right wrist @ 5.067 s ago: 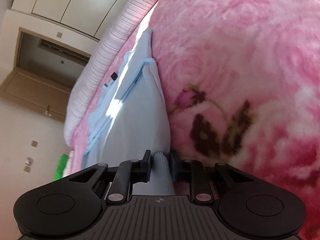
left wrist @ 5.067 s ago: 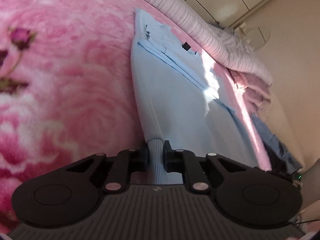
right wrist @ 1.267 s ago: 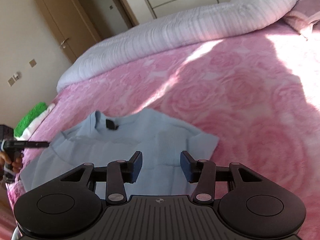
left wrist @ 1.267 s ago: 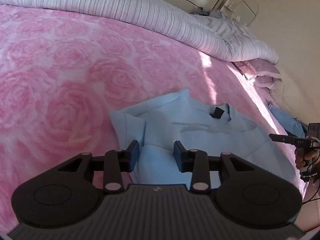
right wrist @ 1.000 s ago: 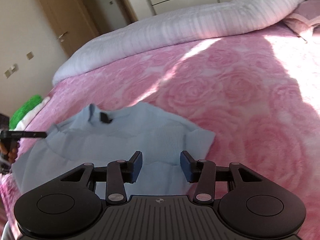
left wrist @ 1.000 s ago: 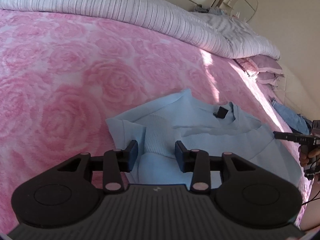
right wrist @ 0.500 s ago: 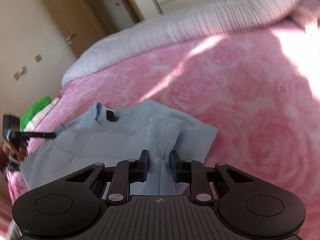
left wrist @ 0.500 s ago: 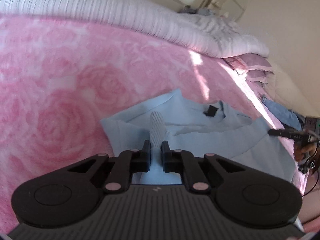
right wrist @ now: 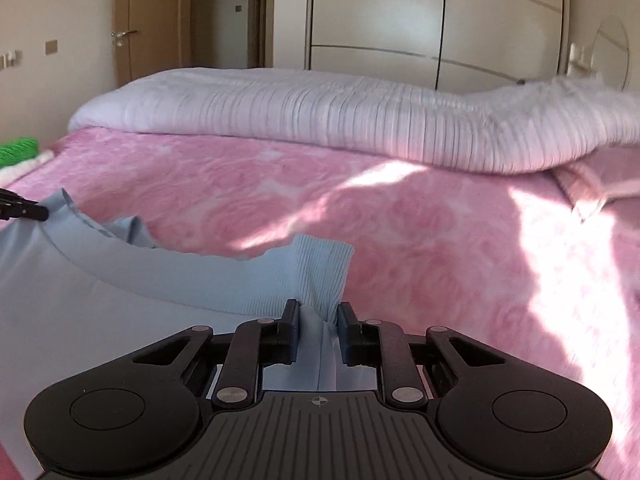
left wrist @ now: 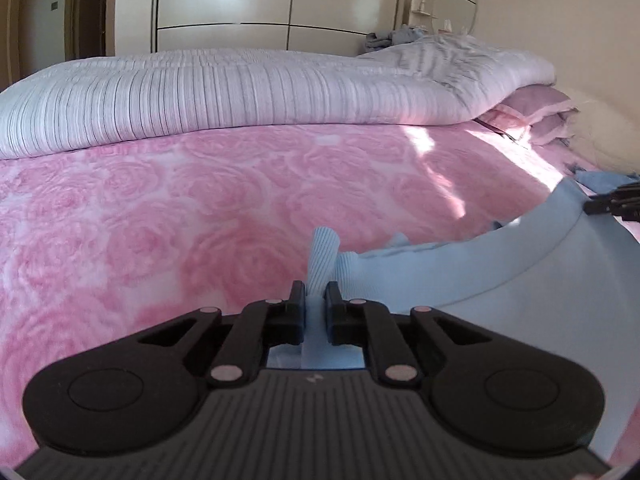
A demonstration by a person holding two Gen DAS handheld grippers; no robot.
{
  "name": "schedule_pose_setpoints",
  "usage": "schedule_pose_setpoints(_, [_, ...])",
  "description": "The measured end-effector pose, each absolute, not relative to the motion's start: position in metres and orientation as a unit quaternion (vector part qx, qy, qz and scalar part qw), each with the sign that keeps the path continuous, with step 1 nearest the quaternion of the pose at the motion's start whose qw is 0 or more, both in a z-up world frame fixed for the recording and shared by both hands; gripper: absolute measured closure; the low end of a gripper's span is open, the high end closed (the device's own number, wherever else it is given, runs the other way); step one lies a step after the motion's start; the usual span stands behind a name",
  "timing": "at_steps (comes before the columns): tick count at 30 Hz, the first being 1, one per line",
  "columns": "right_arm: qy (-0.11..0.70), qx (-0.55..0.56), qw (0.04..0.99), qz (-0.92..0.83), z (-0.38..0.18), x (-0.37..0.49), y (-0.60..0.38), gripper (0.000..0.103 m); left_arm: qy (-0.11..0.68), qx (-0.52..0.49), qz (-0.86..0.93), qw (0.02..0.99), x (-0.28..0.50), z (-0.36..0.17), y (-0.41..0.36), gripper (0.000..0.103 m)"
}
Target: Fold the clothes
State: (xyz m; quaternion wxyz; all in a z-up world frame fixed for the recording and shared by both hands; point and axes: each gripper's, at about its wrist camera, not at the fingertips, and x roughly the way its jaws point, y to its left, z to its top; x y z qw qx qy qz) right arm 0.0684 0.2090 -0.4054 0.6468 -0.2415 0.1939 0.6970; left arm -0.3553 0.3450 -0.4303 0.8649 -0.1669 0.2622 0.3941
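Observation:
A light blue sweater (left wrist: 500, 280) hangs lifted above the pink rose blanket (left wrist: 160, 220). My left gripper (left wrist: 314, 300) is shut on its ribbed edge (left wrist: 322, 256), which sticks up between the jaws. My right gripper (right wrist: 318, 316) is shut on the other ribbed edge (right wrist: 320, 272). The sweater (right wrist: 80, 300) stretches between the two grippers. The other gripper's tip shows at each view's side: the right one (left wrist: 612, 202) and the left one (right wrist: 20, 208).
A rolled striped white duvet (left wrist: 240, 96) lies across the far side of the bed. Pink pillows (left wrist: 540, 116) sit at the right. White wardrobes (right wrist: 440, 20) and a door (right wrist: 132, 20) stand behind. A green item (right wrist: 18, 150) lies at the left edge.
Both grippers closed on the sweater's ribbed edges about half a second ago and have since lifted it off the blanket; both views now tilt up toward the wardrobes.

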Motion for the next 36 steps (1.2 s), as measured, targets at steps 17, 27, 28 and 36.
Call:
schedule_pose_setpoints(17, [0.245,-0.28,0.658,0.654,-0.454,0.081,0.255,0.084,0.317,-0.145,0.419,0.839,-0.321,-0.467,0.374,0.087])
schedule_pose_setpoints(27, [0.217,-0.253,0.738,0.587,-0.396,0.071,0.2,0.052,0.282,-0.171,0.479,0.814,-0.359,-0.411,0.316,0.079])
schedule_pose_setpoints(28, [0.211,-0.244,0.732,0.6,-0.39,0.061,0.188,0.052,0.279,-0.178,0.47,0.818,-0.361,-0.407,0.301,0.079])
schedule_pose_setpoints(36, [0.181,-0.299,0.66,0.665,-0.428,-0.051,0.13,0.052,0.311,-0.142,0.446,0.827,-0.328,-0.449,0.208,0.081])
